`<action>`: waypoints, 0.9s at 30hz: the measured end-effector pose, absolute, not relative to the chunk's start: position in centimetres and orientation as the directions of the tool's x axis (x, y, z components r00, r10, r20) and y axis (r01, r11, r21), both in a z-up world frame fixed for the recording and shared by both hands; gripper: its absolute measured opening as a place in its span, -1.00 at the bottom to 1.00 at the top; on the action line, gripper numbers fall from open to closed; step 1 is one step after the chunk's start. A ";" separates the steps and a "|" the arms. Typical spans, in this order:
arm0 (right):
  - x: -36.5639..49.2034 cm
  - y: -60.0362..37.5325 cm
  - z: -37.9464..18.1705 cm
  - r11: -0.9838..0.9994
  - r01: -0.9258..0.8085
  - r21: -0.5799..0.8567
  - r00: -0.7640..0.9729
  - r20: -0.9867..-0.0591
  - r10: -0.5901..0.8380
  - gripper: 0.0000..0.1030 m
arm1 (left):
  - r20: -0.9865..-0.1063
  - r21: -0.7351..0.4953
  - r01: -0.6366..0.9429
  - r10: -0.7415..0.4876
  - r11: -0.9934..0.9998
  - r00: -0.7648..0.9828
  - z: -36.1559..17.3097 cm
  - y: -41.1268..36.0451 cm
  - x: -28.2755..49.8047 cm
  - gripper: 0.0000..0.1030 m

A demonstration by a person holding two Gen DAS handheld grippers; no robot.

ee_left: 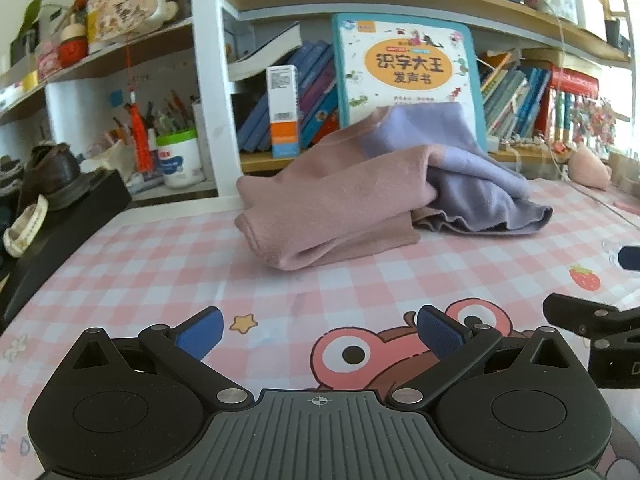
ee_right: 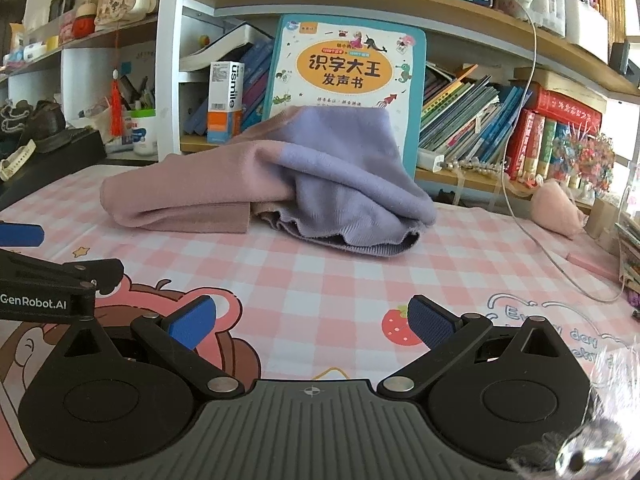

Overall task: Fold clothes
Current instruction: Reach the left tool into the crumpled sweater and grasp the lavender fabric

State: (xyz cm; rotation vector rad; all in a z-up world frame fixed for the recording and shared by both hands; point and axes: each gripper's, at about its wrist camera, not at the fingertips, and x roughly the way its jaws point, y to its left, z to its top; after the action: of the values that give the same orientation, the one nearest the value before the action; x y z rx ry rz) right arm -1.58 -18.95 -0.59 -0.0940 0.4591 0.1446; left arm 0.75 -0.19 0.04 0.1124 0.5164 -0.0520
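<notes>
Black linkage tool (ee_left: pixel 319 330) with blue ribbed pads (ee_left: pixel 438 330), silver screws, grey ridged base.

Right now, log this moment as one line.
left gripper: open, empty | right gripper: open, empty | pink-and-purple garment: bunched on checked mat, untouched

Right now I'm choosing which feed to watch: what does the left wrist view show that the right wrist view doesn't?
Only the left wrist view: the left gripper, open. Only the right wrist view: the right gripper, open, and the white cable. Both: the pink-and-lavender garment bunched on the checked mat, and the big picture book behind it.
</notes>
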 end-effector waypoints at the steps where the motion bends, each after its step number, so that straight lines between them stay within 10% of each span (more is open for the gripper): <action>1: -1.6 -19.0 -0.6 0.986 -0.160 -0.056 0.887 -0.446 0.119 1.00 | -0.497 0.099 0.075 -0.016 0.992 0.868 0.1 -0.1 0.9 1.00; 27: -2.1 -19.2 -0.3 0.983 -0.180 -0.035 0.896 -0.418 0.149 1.00 | -0.460 0.257 0.228 -0.089 0.939 0.884 2.1 -2.8 5.1 1.00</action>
State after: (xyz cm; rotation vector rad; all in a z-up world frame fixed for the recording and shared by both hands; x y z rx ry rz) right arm -2.08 -19.23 -0.34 -0.0734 0.4272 0.1710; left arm 5.11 -2.80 2.11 0.3111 0.4598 -0.1676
